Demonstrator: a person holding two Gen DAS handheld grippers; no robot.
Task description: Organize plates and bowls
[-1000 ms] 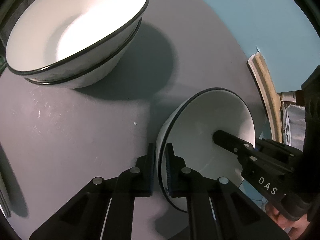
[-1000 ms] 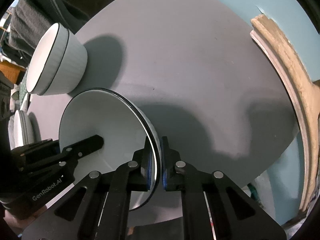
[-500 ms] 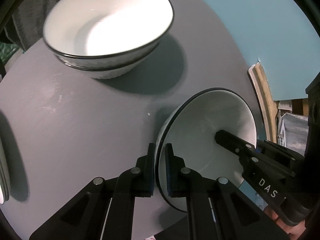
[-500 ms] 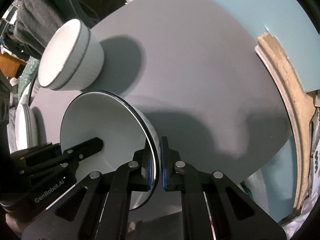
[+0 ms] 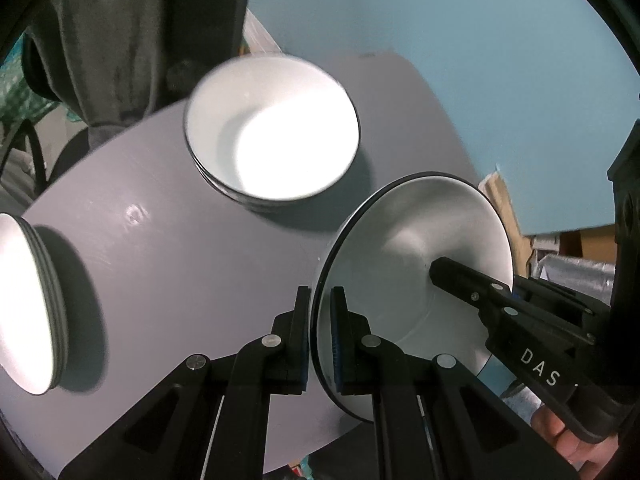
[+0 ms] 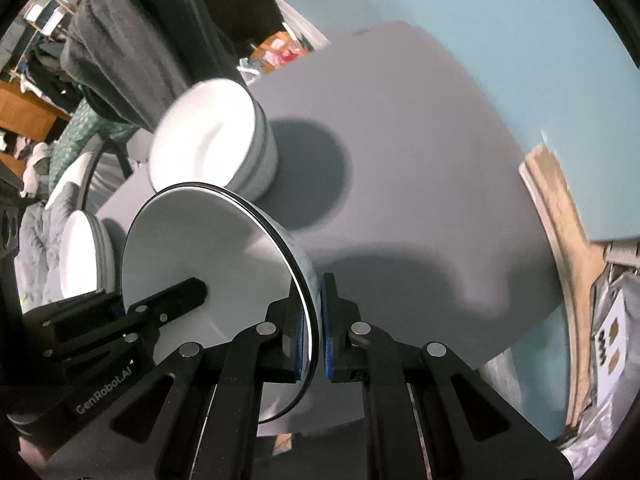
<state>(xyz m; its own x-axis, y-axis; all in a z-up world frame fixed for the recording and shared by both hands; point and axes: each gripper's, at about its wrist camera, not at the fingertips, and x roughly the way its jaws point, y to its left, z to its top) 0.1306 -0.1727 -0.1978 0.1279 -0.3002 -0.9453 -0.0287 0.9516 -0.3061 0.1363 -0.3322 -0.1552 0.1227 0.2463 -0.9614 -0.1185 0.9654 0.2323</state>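
Both grippers hold one white bowl with a black rim, above the grey table. My left gripper (image 5: 320,300) is shut on the bowl's (image 5: 400,264) left rim. My right gripper (image 6: 314,288) is shut on the same bowl's (image 6: 208,248) right rim. The right gripper's finger (image 5: 472,284) shows inside the bowl in the left wrist view. The left gripper's finger (image 6: 172,300) shows inside it in the right wrist view. A stack of nested white bowls (image 5: 272,140) stands at the table's far side; it also shows in the right wrist view (image 6: 208,136). A stack of white plates (image 5: 24,304) sits at the left; in the right wrist view it (image 6: 82,256) lies behind the held bowl.
The grey table (image 5: 168,264) ends close below the held bowl; its right edge (image 6: 532,280) drops to a teal floor. A dark grey cloth hangs over a chair (image 5: 120,40) behind the table. Cardboard and clutter (image 6: 560,208) lie at the right.
Both grippers have risen and drawn back with the bowl. The table looks farther away, and the plate stack has come into view at the left.
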